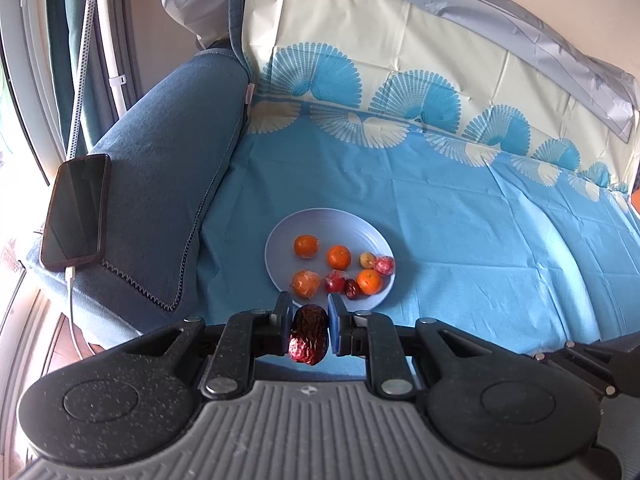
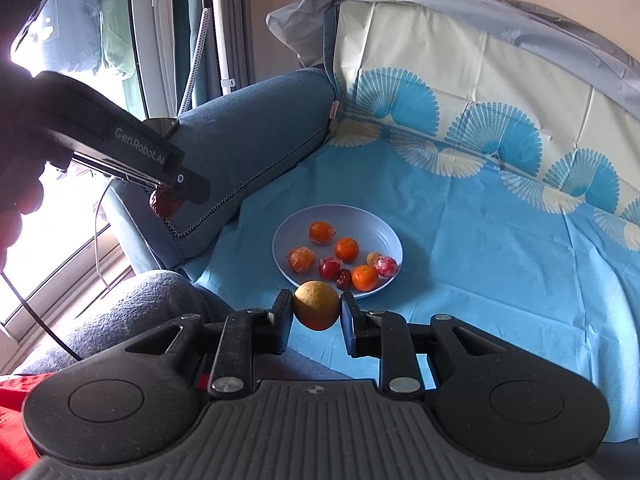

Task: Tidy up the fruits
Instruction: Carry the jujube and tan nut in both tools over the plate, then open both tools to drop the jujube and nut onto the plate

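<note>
Holding one date (image 1: 309, 334) — left hand-held gripper (image 1: 309, 320); right hand-held gripper (image 2: 316, 314) clamps one pear (image 2: 317, 305).

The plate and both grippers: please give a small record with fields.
surface: blue tablecloth over a sofa
plate: light blue, on the cloth
on plate: four oranges, two red fruits, one small yellow fruit, one small date
left gripper: shut on a wrinkled red date
right gripper: holds a yellow-orange fruit, right pad not clearly touching
phone: on the sofa arm, cable plugged in
</note>
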Tool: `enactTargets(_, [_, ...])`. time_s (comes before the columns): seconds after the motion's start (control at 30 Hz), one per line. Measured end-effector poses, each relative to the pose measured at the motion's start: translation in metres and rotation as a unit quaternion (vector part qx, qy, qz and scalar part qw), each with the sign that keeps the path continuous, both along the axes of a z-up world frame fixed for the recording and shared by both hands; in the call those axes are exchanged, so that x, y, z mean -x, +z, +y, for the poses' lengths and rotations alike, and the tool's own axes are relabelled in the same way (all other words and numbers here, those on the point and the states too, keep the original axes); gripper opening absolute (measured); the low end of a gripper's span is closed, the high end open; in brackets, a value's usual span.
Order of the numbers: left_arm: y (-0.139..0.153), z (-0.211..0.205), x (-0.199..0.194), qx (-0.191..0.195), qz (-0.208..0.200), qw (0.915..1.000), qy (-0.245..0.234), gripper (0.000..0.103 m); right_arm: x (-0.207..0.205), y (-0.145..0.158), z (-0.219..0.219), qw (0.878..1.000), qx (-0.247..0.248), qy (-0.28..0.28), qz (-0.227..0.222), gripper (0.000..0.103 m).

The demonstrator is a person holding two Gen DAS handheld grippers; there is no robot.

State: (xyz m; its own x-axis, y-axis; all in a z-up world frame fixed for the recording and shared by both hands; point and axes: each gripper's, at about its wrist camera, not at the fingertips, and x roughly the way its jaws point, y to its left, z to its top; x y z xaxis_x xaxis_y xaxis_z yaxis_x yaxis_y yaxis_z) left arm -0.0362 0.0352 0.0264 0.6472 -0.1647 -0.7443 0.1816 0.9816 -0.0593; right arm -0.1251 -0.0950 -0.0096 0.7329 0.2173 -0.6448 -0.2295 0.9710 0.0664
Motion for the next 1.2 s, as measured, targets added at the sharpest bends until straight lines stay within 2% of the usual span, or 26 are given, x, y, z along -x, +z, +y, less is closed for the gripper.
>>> enactTargets(0.3, [-0.009, -0.008, -0.075, 0.016, 0.005, 0.9998, 0.011, 0.020, -0.065, -0.022, -0.002, 1.000, -0.009, -0.005, 0.011, 0.027])
enactTargets(0.47, [-0.021, -0.029, -0.128, 0.019, 0.000, 0.9998, -0.008, 0.020, -0.118, -0.040, -0.005, 1.000, -0.011, -0.005, 0.025, 0.027])
enactTargets(0.6, [-0.041, -0.045, -0.167, 0.025, -0.002, 0.9992, -0.032, 0.020, -0.161, -0.059, -0.009, 0.999, -0.003, -0.005, 0.033, 0.026])
enactTargets(0.77, [-0.079, -0.053, -0.206, 0.040, 0.030, 0.9977, -0.047, 0.020, -0.204, -0.084, -0.013, 0.999, 0.004, -0.003, 0.046, 0.026])
enactTargets(1.0, [-0.118, -0.064, -0.237, 0.009, 0.046, 0.9973, -0.057, 0.020, -0.240, -0.118, -0.013, 0.998, 0.007, 0.003, 0.067, 0.027])
enactTargets(1.07, [-0.122, -0.066, -0.241, 0.003, 0.051, 0.9968, -0.062, 0.038, -0.248, -0.124, -0.013, 0.997, 0.006, 0.007, 0.075, 0.027])
enactTargets(1.1, [-0.121, -0.065, -0.242, 0.006, 0.048, 0.9968, -0.063, 0.070, -0.253, -0.126, -0.014, 0.997, 0.002, 0.010, 0.080, 0.027])
enactTargets(1.13, [-0.119, -0.064, -0.239, 0.005, 0.039, 0.9977, -0.055, 0.099, -0.256, -0.127, -0.015, 0.996, -0.004, 0.014, 0.084, 0.038])
enactTargets(1.17, [-0.115, -0.062, -0.235, 0.002, 0.023, 0.9988, -0.043, 0.102, -0.259, -0.126, -0.016, 0.996, -0.005, 0.015, 0.089, 0.062])
enactTargets(1.2, [-0.110, -0.060, -0.228, -0.003, 0.010, 0.9994, -0.034, 0.103, -0.259, -0.123, -0.017, 0.996, -0.006, 0.011, 0.090, 0.073])
